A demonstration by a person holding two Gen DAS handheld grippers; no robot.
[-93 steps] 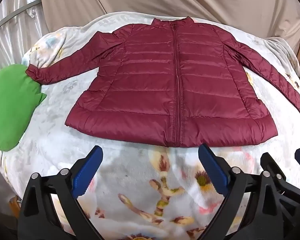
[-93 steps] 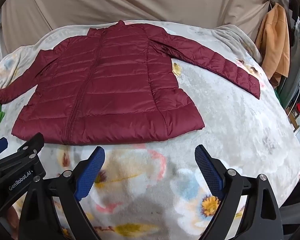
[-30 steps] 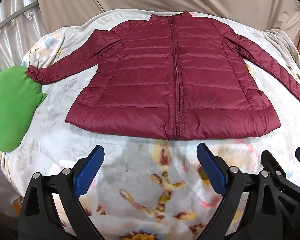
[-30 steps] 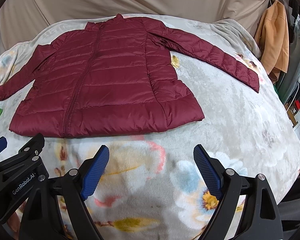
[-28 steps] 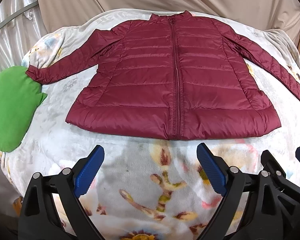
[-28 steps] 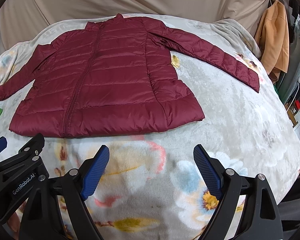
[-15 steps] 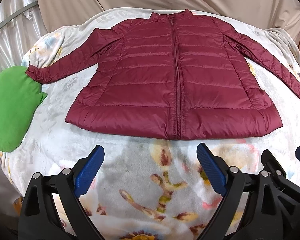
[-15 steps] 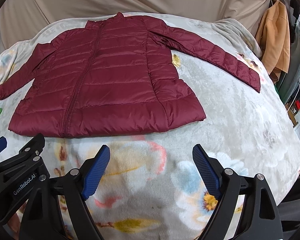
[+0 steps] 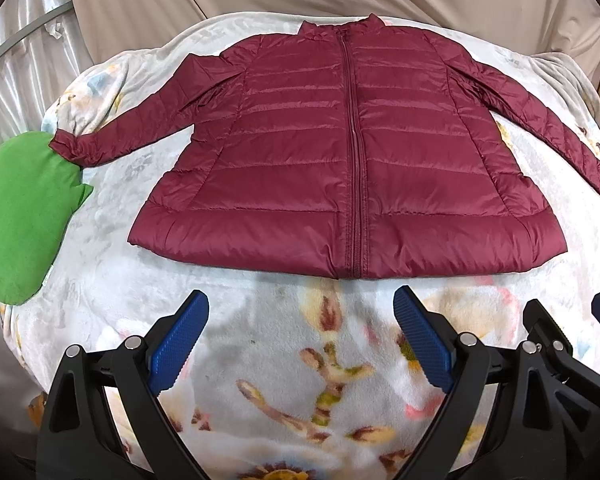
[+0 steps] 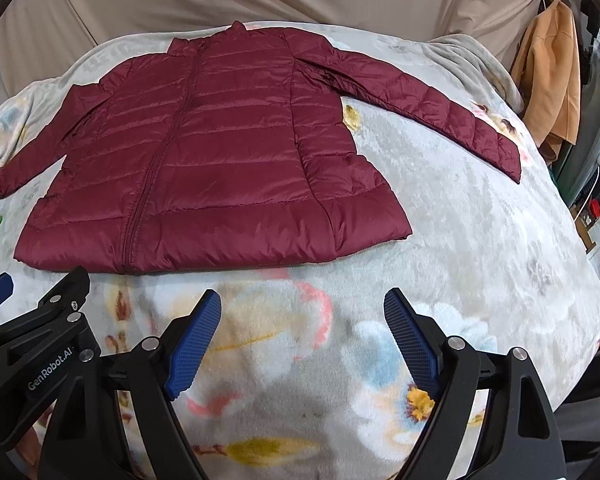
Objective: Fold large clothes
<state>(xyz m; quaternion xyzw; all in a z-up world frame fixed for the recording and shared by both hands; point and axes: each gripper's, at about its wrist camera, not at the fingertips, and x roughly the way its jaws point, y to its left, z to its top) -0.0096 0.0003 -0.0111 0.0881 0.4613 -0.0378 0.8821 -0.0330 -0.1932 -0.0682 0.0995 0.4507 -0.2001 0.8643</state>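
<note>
On fleecy floral blanket point(image 9: 284, 344), glossy quilted maroon jacket point(image 9: 300, 168), both jaws spread

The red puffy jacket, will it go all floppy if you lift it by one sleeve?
Probably floppy: the jacket lies flat and its sleeve bends softly. Its quilted puffs suggest it's light. The shiny fabric may be slippery.

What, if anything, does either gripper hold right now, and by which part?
Nothing is held. The left gripper and right gripper are both open above the blanket, short of the jacket hem.
</note>
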